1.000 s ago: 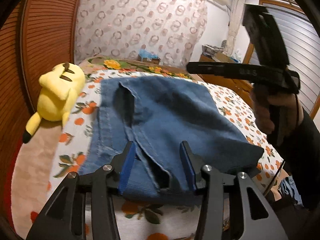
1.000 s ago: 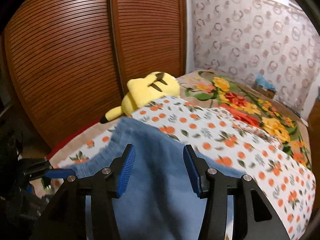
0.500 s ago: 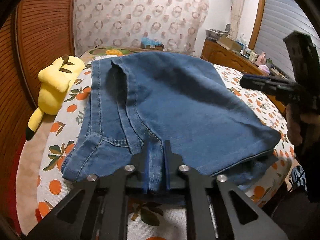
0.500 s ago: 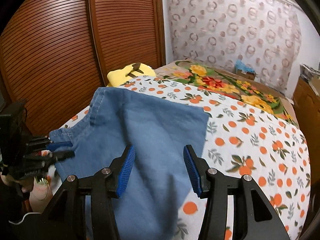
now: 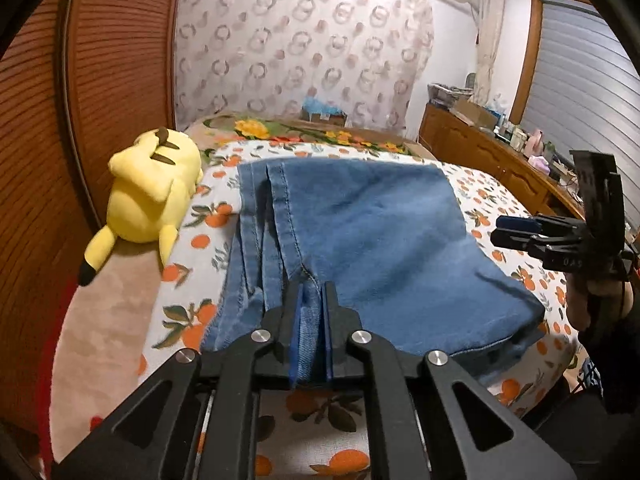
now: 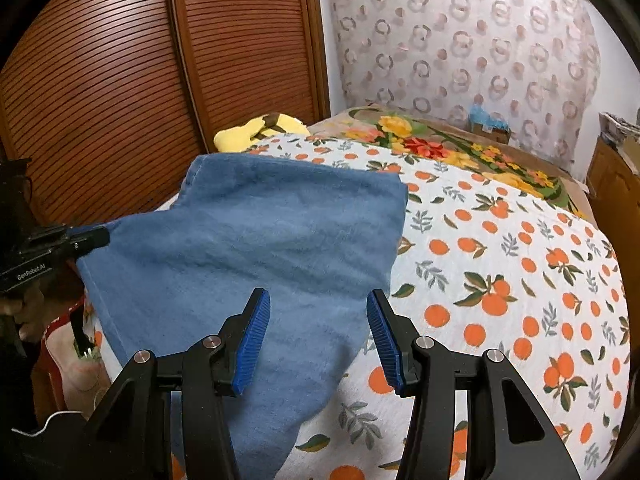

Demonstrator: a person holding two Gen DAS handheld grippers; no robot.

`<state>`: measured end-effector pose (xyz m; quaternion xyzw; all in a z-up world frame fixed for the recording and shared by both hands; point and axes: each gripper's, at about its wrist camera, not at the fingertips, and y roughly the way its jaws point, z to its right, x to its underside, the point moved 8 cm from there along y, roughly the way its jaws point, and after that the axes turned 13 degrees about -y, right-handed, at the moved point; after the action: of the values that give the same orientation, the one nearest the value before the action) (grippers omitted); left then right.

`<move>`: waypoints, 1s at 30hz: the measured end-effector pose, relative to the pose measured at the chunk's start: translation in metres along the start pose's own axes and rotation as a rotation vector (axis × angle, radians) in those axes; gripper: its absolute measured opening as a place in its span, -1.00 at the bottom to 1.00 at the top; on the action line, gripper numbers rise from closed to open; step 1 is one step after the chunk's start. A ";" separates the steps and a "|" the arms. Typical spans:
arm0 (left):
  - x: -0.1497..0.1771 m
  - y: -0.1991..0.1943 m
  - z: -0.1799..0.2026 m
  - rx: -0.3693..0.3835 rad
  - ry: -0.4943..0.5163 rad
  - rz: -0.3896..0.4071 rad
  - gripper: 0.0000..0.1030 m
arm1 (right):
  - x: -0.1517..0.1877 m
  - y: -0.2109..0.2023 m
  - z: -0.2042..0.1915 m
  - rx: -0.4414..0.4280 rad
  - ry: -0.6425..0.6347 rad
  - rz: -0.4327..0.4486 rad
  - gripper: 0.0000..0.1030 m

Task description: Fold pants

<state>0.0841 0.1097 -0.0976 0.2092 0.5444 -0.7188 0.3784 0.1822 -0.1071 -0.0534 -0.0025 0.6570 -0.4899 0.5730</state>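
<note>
On bed: left tongs [image 5: 311, 300] pinching pants [image 5: 360, 240] edge; right tongs [image 6: 318, 312] apart above pants.

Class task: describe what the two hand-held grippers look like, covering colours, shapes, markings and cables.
The left hand-held gripper and the right hand-held gripper are black angular frames with silver round bolts and ribbed blue pads. Seen side-on, the left one bears white lettering reading GenRobot.AI. A thin white cable trails below it. A dark sleeve shows behind the right one.

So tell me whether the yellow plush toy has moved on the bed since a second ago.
Cannot tell. The yellow plush toy lies beside the same brown slatted wardrobe door and orange-print bedsheet; only the camera view shifted.
</note>
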 end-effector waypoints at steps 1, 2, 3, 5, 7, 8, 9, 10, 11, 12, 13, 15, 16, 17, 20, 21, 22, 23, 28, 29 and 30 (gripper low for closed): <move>0.001 0.001 0.000 -0.002 0.000 -0.001 -0.61 | 0.000 0.001 0.000 -0.001 0.002 -0.004 0.02; 0.001 0.002 0.000 -0.003 -0.002 -0.001 -0.52 | 0.001 0.002 0.000 -0.002 0.004 -0.009 0.02; 0.001 0.001 0.001 -0.004 -0.003 0.001 -0.36 | 0.003 0.002 0.001 -0.001 0.004 -0.014 0.02; -0.002 0.000 0.002 -0.001 -0.007 0.013 -0.16 | 0.006 0.002 0.000 -0.001 0.007 -0.022 0.02; -0.005 0.001 0.002 -0.001 -0.007 0.019 -0.07 | 0.010 0.001 -0.002 -0.003 0.012 -0.028 0.04; -0.006 0.002 0.002 -0.005 -0.006 0.018 -0.05 | 0.012 0.000 -0.003 -0.003 0.016 -0.031 0.08; -0.006 0.004 0.002 -0.010 -0.005 0.016 0.00 | 0.015 0.001 -0.003 -0.004 0.020 -0.035 0.09; -0.007 0.005 0.003 -0.011 -0.004 0.015 0.08 | 0.017 0.001 -0.004 -0.003 0.023 -0.039 0.10; -0.006 0.006 0.004 -0.005 -0.004 0.012 0.14 | 0.020 0.001 -0.004 -0.006 0.028 -0.042 0.11; -0.006 0.008 0.005 0.000 -0.006 0.009 0.27 | 0.022 0.001 -0.005 -0.007 0.030 -0.046 0.11; -0.004 0.010 0.007 0.010 -0.006 0.004 0.36 | 0.024 0.002 -0.006 -0.006 0.034 -0.051 0.11; -0.001 0.014 0.008 0.009 -0.003 -0.006 0.42 | 0.029 0.002 -0.008 -0.009 0.042 -0.062 0.11; 0.002 0.017 0.008 0.004 -0.002 -0.013 0.42 | 0.031 0.002 -0.009 -0.010 0.045 -0.067 0.11; 0.004 0.020 0.007 0.000 -0.003 -0.021 0.42 | 0.034 0.002 -0.011 -0.012 0.046 -0.070 0.11; 0.010 0.025 0.006 -0.022 -0.001 -0.031 0.42 | 0.038 0.000 -0.014 -0.013 0.054 -0.080 0.11; 0.011 0.027 0.005 -0.030 -0.001 -0.035 0.42 | 0.040 0.000 -0.015 -0.014 0.060 -0.083 0.11; 0.013 0.028 0.003 -0.035 -0.002 -0.039 0.42 | 0.041 -0.001 -0.017 -0.016 0.063 -0.084 0.11; 0.015 0.031 0.002 -0.043 -0.003 -0.046 0.42 | 0.043 -0.001 -0.018 -0.016 0.064 -0.087 0.11; 0.021 0.036 -0.005 -0.053 -0.010 -0.058 0.42 | 0.053 -0.005 -0.023 -0.018 0.075 -0.091 0.11; 0.022 0.037 -0.006 -0.051 -0.012 -0.060 0.42 | 0.054 -0.005 -0.023 -0.020 0.078 -0.090 0.11; 0.023 0.038 -0.006 -0.051 -0.013 -0.061 0.42 | 0.054 -0.006 -0.023 -0.021 0.079 -0.090 0.11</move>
<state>0.0983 0.1036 -0.1403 0.1780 0.5663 -0.7171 0.3652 0.1432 -0.1261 -0.0937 -0.0189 0.6834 -0.5080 0.5239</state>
